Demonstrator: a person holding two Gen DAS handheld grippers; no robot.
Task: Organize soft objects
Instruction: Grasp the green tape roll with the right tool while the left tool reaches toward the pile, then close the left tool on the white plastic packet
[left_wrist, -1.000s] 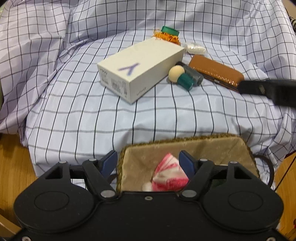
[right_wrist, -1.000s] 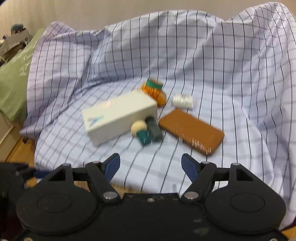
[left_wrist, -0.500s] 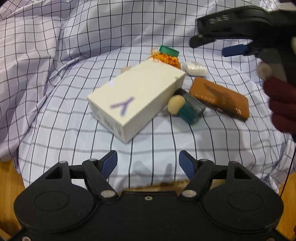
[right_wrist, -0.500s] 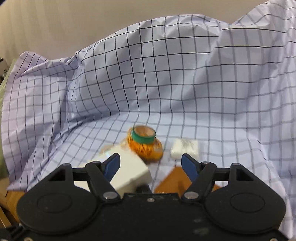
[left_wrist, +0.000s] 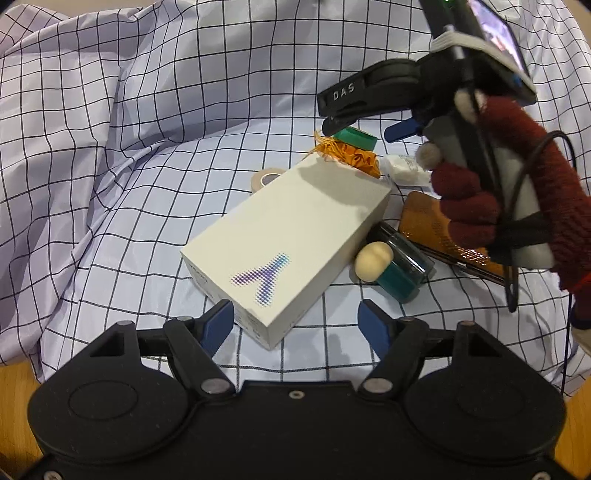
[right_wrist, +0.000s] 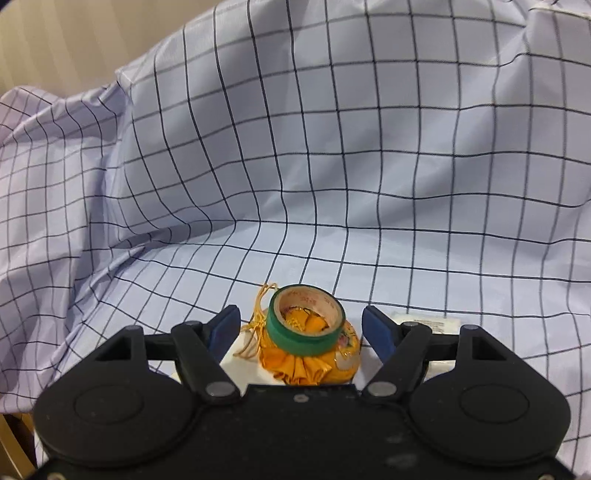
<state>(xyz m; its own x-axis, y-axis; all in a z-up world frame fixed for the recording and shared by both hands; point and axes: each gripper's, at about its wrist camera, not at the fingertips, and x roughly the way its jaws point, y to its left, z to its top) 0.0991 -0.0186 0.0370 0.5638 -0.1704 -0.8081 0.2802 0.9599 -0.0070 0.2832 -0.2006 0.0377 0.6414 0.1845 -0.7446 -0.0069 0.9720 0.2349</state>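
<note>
An orange drawstring pouch (right_wrist: 310, 365) sits on the checked cloth (right_wrist: 332, 184) with a green tape roll (right_wrist: 295, 341) lying on top of it. My right gripper (right_wrist: 301, 326) stands open, one blue pad on each side of the roll and pouch, touching neither. In the left wrist view the right gripper (left_wrist: 364, 127) hangs just over the tape roll (left_wrist: 356, 137) and pouch (left_wrist: 351, 157), held by a hand in a dark red glove (left_wrist: 469, 206). My left gripper (left_wrist: 295, 325) is open and empty, just short of the near corner of a white box (left_wrist: 288, 254).
Beside the box lie a beige sponge on a teal holder (left_wrist: 373, 262), a dark bottle (left_wrist: 410, 251), a brown case (left_wrist: 424, 225), a white packet (left_wrist: 404, 168) and a beige tape roll (left_wrist: 264, 179). The cloth rises in folds behind and to the left. Wood (left_wrist: 22, 384) shows at the lower corners.
The left view has moved forward; the basket with the pink and white item has dropped out of sight. The right gripper swept in and down over the pouch and tape roll.
</note>
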